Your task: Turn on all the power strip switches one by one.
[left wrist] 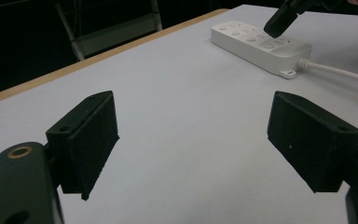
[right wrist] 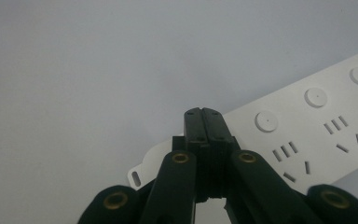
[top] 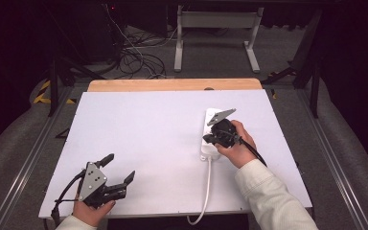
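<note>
Well, white multi-btn power strip [top: 210, 136]

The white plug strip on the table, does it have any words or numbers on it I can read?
None: the white plastic power strip shows round buttons and socket slots but no readable words or numbers.
Too small to read: faint marks beside its buttons in the left gripper view.
None: the white table and the black grippers bear no text.
</note>
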A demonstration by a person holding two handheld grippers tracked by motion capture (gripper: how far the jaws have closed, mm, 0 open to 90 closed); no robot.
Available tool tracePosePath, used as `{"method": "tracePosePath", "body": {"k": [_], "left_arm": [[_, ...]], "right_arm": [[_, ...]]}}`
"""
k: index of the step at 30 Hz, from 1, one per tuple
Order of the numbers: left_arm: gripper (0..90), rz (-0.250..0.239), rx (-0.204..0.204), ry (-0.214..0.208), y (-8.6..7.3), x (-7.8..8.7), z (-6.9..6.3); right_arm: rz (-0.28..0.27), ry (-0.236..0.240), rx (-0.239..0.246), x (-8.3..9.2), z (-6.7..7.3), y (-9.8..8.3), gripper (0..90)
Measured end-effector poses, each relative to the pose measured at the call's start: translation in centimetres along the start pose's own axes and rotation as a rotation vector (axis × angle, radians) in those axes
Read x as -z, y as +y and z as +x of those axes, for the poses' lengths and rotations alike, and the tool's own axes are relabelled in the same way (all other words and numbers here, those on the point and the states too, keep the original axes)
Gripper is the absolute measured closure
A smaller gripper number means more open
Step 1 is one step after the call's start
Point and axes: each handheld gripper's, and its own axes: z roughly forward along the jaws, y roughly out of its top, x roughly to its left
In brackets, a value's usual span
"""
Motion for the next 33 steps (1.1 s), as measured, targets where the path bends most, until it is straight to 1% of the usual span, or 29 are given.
{"method": "tracePosePath", "body": {"k": [1, 4, 8, 12, 13, 15, 16, 19, 24, 27, 30, 32, 33], "left_arm": [[16.5, 0.000, 0.000, 0.001, 0.0, 0.0, 0.0], [16.5, 0.000, 0.000, 0.000, 0.0, 0.0, 0.0], [16.5, 0.000, -0.001, 0.001, 0.0, 0.0, 0.0], [16.5, 0.000, -0.001, 0.001, 0.0, 0.0, 0.0], [16.5, 0.000, -0.001, 0.001, 0.0, 0.0, 0.0], [16.5, 0.000, -0.001, 0.002, 0.0, 0.0, 0.0], [16.5, 0.000, -0.001, 0.002, 0.0, 0.0, 0.0], [16.5, 0.000, -0.001, 0.002, 0.0, 0.0, 0.0], [16.5, 0.002, -0.003, 0.002, 0.0, 0.0, 0.0], [16.5, 0.002, -0.001, 0.002, 0.0, 0.0, 0.0], [16.5, 0.003, -0.007, 0.004, 0.0, 0.0, 0.0], [16.5, 0.002, 0.000, 0.002, 0.0, 0.0, -0.1], [16.5, 0.003, -0.007, 0.003, 0.0, 0.0, 0.0]], "right_arm": [[0.000, -0.009, -0.008, -0.1, 0.0, 0.0, 90.0], [0.006, -0.018, -0.010, -0.3, -0.1, 0.1, 90.0], [0.031, -0.032, -0.012, -0.7, -0.3, -0.1, 90.0], [0.039, -0.037, -0.013, -1.0, -0.3, -0.1, 90.0], [0.039, -0.031, -0.009, -1.1, -0.4, -0.1, 90.0], [0.045, -0.042, -0.013, -1.2, -0.3, -0.1, 90.0], [0.051, -0.039, -0.008, -1.3, -0.3, -0.1, 90.0], [0.047, -0.040, -0.013, -1.3, -0.4, -0.1, 90.0], [0.050, -0.048, -0.007, -1.4, -0.2, -0.2, 90.0], [0.048, -0.046, -0.020, -1.4, -0.3, -0.2, 90.0], [0.050, -0.044, -0.021, -1.5, -0.3, -0.3, 90.0], [0.052, -0.045, -0.026, -1.5, -0.3, -0.2, 90.0], [0.054, -0.045, -0.029, -1.5, -0.3, -0.2, 90.0]]}}
